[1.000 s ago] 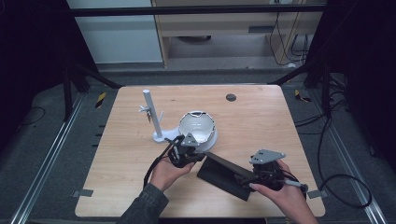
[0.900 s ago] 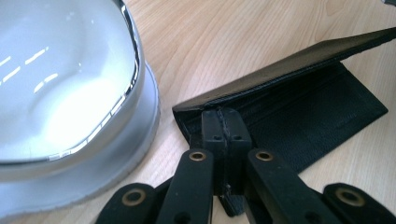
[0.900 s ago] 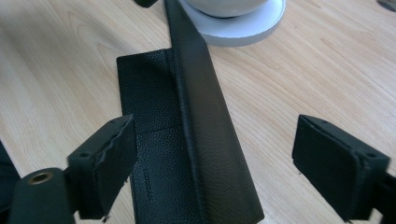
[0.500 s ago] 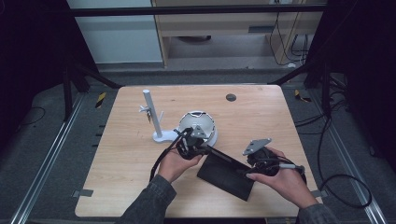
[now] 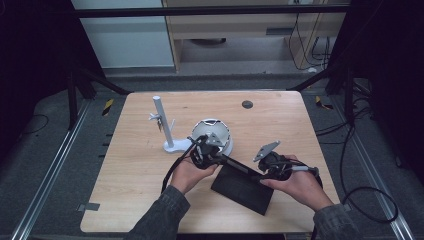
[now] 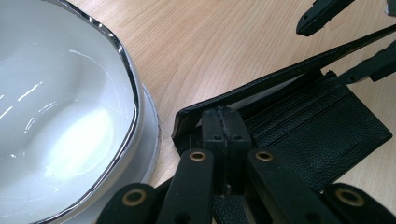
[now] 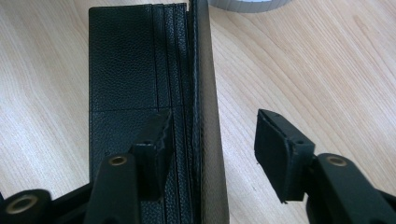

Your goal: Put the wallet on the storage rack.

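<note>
A black wallet (image 5: 242,187) lies open on the wooden table (image 5: 140,190), just in front of a white bowl (image 5: 212,132). Its upper flap (image 7: 205,93) stands on edge above the card slots (image 7: 126,70). My left gripper (image 5: 216,155) is shut on the flap's corner (image 6: 187,116) next to the bowl (image 6: 60,116). My right gripper (image 7: 215,137) straddles the flap from the other end. Its jaws have just been closing, and a gap still shows on the right side of the flap. In the left gripper view the right gripper (image 6: 345,42) shows at the top right.
A white stand with an upright post (image 5: 162,125) is left of the bowl. A small dark disc (image 5: 247,104) lies near the table's far edge. Bare wood stretches left of the hands and along the far right.
My right gripper has moved left and a little farther up the table onto the wallet's end, and its jaws have narrowed around the flap. The left hand has stayed by the bowl.
</note>
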`<state>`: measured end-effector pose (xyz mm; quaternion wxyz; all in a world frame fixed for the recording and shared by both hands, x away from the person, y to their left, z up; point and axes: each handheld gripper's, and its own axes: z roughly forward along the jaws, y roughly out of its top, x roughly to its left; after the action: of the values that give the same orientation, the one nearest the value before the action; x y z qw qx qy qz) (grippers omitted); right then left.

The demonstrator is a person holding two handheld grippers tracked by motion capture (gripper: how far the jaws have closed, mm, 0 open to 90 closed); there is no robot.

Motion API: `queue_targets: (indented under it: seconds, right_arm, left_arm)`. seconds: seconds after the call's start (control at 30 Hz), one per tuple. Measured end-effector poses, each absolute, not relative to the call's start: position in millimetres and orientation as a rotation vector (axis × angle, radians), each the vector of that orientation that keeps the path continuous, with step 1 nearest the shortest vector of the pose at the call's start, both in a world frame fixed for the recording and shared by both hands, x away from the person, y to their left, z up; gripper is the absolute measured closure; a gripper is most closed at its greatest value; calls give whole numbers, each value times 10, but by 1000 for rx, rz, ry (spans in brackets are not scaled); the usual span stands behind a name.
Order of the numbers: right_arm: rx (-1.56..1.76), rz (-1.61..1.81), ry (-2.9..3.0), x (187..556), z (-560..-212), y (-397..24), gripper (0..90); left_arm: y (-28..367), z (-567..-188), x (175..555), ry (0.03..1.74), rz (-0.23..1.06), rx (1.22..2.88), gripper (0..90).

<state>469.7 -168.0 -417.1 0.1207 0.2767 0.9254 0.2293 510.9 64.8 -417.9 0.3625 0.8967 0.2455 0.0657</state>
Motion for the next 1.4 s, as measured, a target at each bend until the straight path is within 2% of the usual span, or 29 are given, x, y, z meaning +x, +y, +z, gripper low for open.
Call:
queue_targets:
  seconds: [0.67,0.97,1.27,1.4]
  right_arm:
    - [776,577,2758,4815,-4275,-1581,600]
    - [768,552,2782,4825,-4328,-1529,612]
    - [697,489,2774,4830,-4386,-1464,840]
    - [671,503,2760,4763,-4345,-1512,845]
  left_arm:
    - [661,-4171,5135,649,164,2290,900]
    - [670,-4169,5145,654,158,2288,900]
    - [728,-4105,5093,652,181,2276,895]
    - [827,-4035,4984,660,226,2263,763]
